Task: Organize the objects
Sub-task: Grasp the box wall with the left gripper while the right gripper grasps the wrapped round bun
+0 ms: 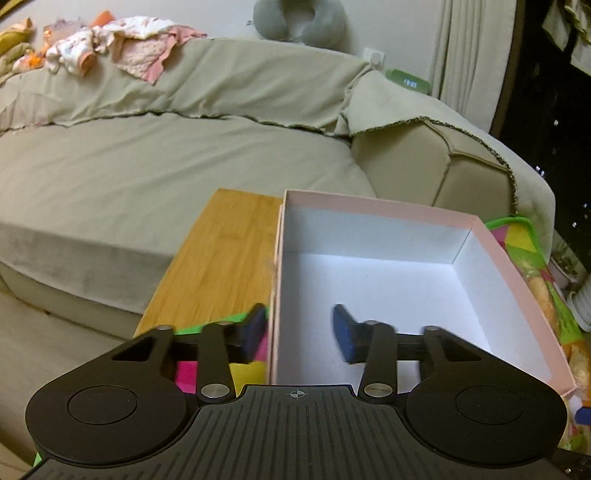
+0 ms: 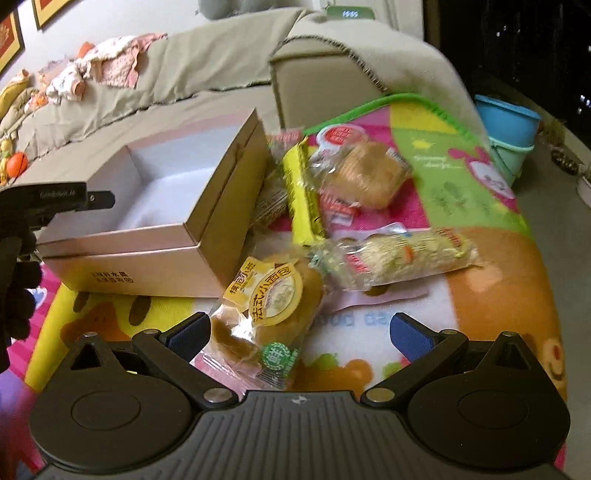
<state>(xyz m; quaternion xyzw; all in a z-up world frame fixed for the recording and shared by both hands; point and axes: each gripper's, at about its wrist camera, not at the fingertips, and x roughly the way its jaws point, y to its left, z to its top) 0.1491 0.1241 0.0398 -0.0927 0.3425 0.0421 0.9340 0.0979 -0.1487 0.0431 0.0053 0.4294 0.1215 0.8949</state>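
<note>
At lower centre, the spread right gripper (image 2: 299,332) flanks a bread packet (image 2: 264,314) labelled "法式小面包"; the left gripper (image 1: 299,328), also spread, straddles the box (image 1: 424,216) wall.

snack packets (image 1: 546,295): mostly hidden behind box wall, right of frame | clock digits (image 2: 350,14): too blurred to read, top edge | left gripper (image 2: 55,201): cut off at left edge, jaws unseen there

Left claw (image 1: 299,334) straddles the box (image 1: 495,258) wall, bare box floor ahead of it; right claw (image 2: 299,332) wide apart over the mat (image 2: 498,266), bread packet (image 2: 266,314) between fingers, more snack packets (image 2: 369,206) crowding ahead.
</note>
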